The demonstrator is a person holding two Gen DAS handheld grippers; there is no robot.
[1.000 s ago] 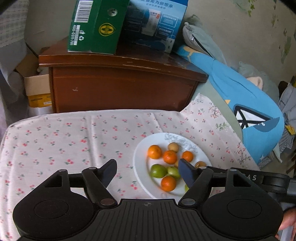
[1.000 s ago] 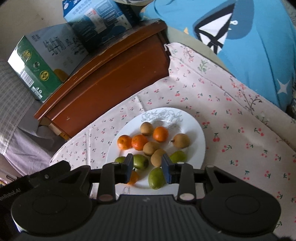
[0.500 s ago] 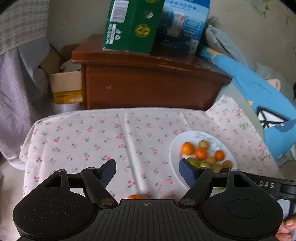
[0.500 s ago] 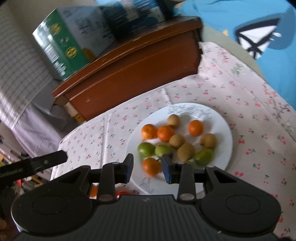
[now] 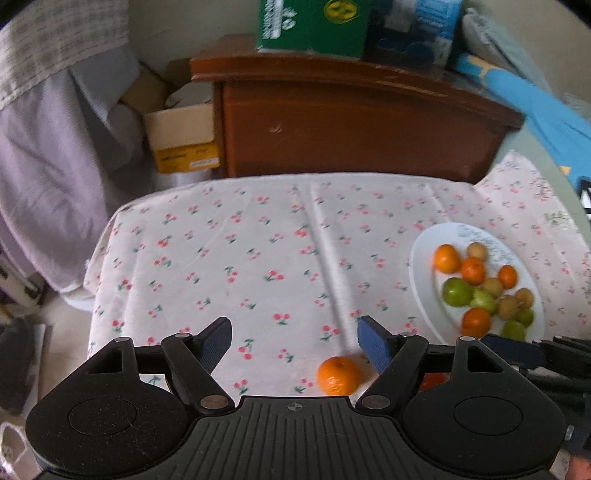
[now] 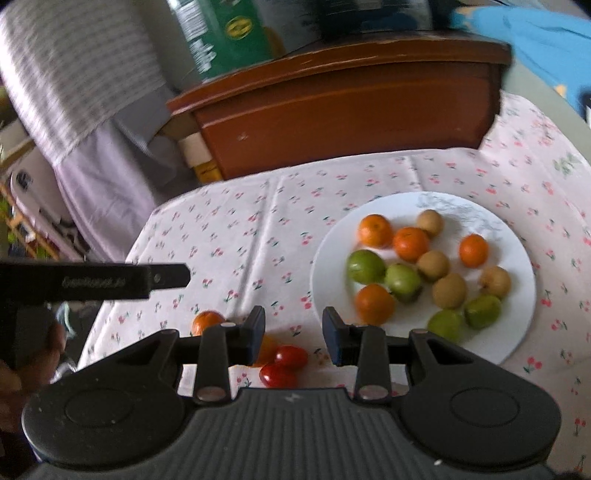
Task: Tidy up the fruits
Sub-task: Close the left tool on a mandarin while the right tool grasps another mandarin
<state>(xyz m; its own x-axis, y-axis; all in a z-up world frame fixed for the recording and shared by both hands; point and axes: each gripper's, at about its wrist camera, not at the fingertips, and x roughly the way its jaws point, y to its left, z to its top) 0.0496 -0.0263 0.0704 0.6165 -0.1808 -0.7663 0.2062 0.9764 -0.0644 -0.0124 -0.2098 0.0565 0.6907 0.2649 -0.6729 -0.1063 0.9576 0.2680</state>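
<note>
A white plate (image 6: 515, 243) (image 5: 424, 258) on the cherry-print cloth holds several oranges, green fruits and brown fruits. A loose orange (image 5: 338, 374) (image 6: 207, 320) lies on the cloth near the front edge, and two red tomatoes (image 6: 284, 363) lie beside it. My left gripper (image 5: 294, 339) is open and empty, above the cloth with the loose orange just inside its right finger. My right gripper (image 6: 294, 334) is open and empty, above the tomatoes and left of the plate. The left gripper's finger (image 6: 162, 276) shows in the right wrist view.
A brown wooden cabinet (image 5: 354, 122) (image 6: 343, 107) stands behind the table with a green box (image 5: 314, 26) and a blue box on top. A cardboard box (image 5: 181, 140) sits left of it. Grey cloth hangs at the left, blue fabric at the right.
Both grippers have pulled back and swung left from over the plate. The loose orange and the tomatoes at the front of the cloth have come into view. Both stay open.
</note>
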